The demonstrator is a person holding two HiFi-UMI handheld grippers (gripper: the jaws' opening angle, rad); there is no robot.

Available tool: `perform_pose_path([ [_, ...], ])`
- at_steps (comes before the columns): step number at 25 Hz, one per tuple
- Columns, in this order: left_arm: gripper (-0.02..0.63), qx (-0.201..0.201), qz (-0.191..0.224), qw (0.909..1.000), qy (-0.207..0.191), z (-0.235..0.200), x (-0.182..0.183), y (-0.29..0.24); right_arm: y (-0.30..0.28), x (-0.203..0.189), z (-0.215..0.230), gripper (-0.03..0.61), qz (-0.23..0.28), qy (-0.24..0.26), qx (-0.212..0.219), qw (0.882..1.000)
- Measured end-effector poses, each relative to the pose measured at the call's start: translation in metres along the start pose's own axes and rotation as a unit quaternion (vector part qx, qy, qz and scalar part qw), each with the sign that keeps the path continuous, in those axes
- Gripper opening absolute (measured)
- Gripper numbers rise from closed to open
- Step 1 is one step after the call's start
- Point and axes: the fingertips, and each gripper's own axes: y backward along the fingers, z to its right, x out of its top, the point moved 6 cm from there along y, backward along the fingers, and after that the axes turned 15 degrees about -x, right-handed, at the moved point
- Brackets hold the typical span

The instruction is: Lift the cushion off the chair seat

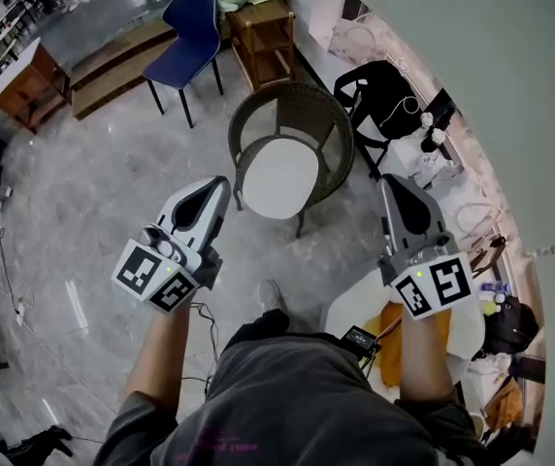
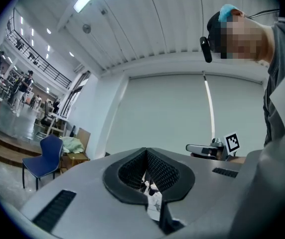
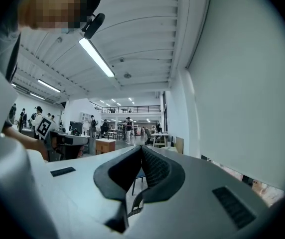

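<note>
cushion [image 1: 279, 178] sits ahead on the chair [image 1: 331, 129]; left gripper [image 1: 221, 184] nearer than right gripper [image 1: 390, 183]; both pressed together, empty

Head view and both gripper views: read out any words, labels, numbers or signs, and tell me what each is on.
No text reads clearly in any view.
Marker cube on the left hand-held gripper: black-and-white square patterns, no letters.
Marker cube on the right hand-held gripper: the same, no letters.
Pink print on the person's shirt: too blurred to read.
</note>
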Motion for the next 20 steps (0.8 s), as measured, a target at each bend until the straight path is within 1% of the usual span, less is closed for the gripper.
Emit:
perform_pose_path([
  [5,0.009,-0.001,-0.007,0.9999,0.009,-0.054,0.002,0.002,-0.047,-0.006,-0.017,0.011,-0.012,-0.001,-0.005,1.000],
  [9,0.009,-0.003,-0.017,0.9996,0.023,-0.083,-0.013,-0.003,-0.077,-0.023,-0.023,0.011,-0.032,-0.004,-0.006,0.999],
  [13,0.009,0.000,-0.029,0.9988,0.040,-0.111,-0.033,-0.005,-0.103,-0.042,-0.031,0.011,-0.044,-0.010,-0.004,0.999],
  [16,0.009,0.008,-0.039,0.9974,0.060,-0.125,-0.053,-0.007,-0.118,-0.060,-0.036,0.011,-0.058,-0.017,0.002,0.998],
  [20,0.009,0.011,-0.046,0.9955,0.083,-0.155,-0.090,-0.016,-0.148,-0.096,-0.036,0.011,-0.077,-0.015,0.006,0.997],
])
